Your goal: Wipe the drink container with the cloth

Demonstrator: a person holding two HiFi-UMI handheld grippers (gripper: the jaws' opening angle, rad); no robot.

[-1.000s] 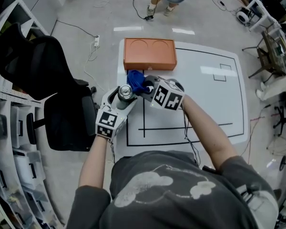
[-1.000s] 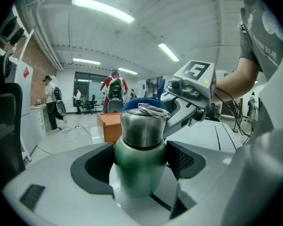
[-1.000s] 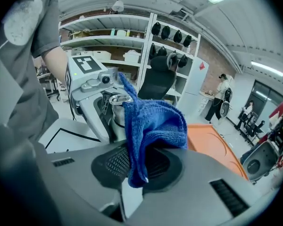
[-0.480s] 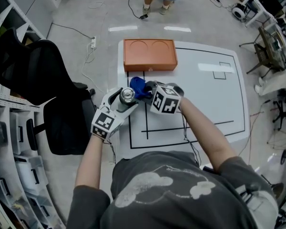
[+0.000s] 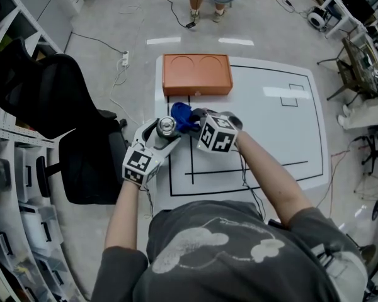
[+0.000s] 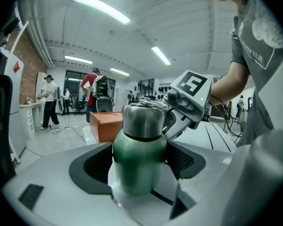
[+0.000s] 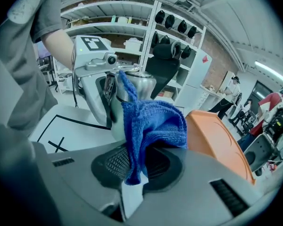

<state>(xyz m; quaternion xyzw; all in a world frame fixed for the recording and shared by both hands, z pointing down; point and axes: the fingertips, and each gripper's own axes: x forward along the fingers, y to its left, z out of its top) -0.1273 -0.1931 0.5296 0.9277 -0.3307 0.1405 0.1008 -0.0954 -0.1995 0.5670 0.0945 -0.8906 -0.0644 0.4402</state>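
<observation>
Looks like the right hand-held gripper [image 7: 137, 166] slid slightly toward the person, pinching the blue cloth [image 7: 153, 121] against the cap of the green drink container [image 6: 137, 154] that the left hand-held gripper [image 6: 139, 171] clamps over the tabletop [image 5: 271, 137] edge, so mid-wipe I'd say, next rub down the sides.

The head camera looked steeply down over the white line-marked table [image 5: 271, 137]; both gripper cameras, close in, faced each other across the shared green steel flask [image 6: 139, 149].

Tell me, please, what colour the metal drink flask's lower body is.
Green metal flask body, clearest in left gripper view.
</observation>
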